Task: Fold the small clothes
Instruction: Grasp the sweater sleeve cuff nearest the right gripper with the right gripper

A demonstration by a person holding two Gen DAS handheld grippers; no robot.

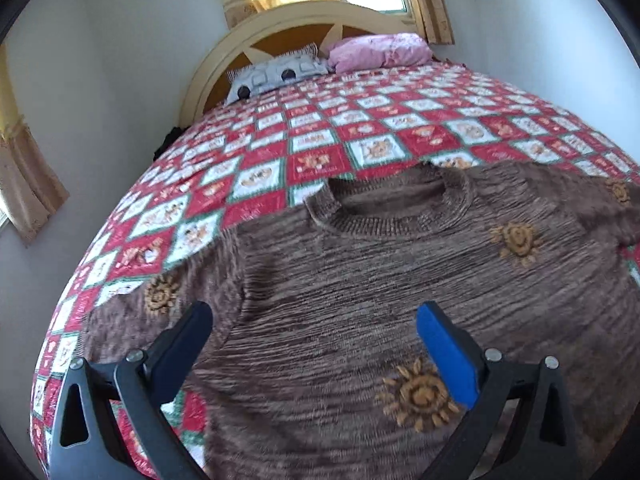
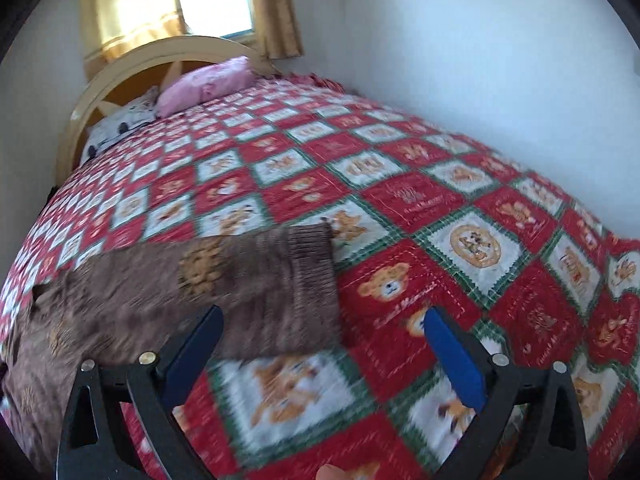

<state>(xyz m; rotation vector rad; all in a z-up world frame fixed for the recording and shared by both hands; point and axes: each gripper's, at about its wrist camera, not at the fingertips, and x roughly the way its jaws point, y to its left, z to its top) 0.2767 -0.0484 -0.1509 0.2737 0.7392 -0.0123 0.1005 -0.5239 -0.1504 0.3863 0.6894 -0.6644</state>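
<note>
We are holding the left tool spread wide over the sweater, pointing down at its chest, with nothing pinched between the blue pads; whether the tips are touching the knit we cannot tell. We are holding the right tool spread wide too, and it is gripping nothing; its left finger is showing in front of the sleeve, its right finger over the bare quilt. The sweater is lying flat and face up on the bed, neck hole pointing toward the headboard, sleeves stretching out to either side. In the right wrist view the sleeve's ribbed cuff is ending just left of the gap between the fingers, its edge lying flat on the quilt. Bare quilt is running wide beyond the neck up to two pillows at the headboard, and wide to the right of the cuff as far as the wall. On the left side the quilt is dropping away at the bed's edge close beyond the left sleeve. A fingertip is showing at the bottom of the right wrist view.
</note>
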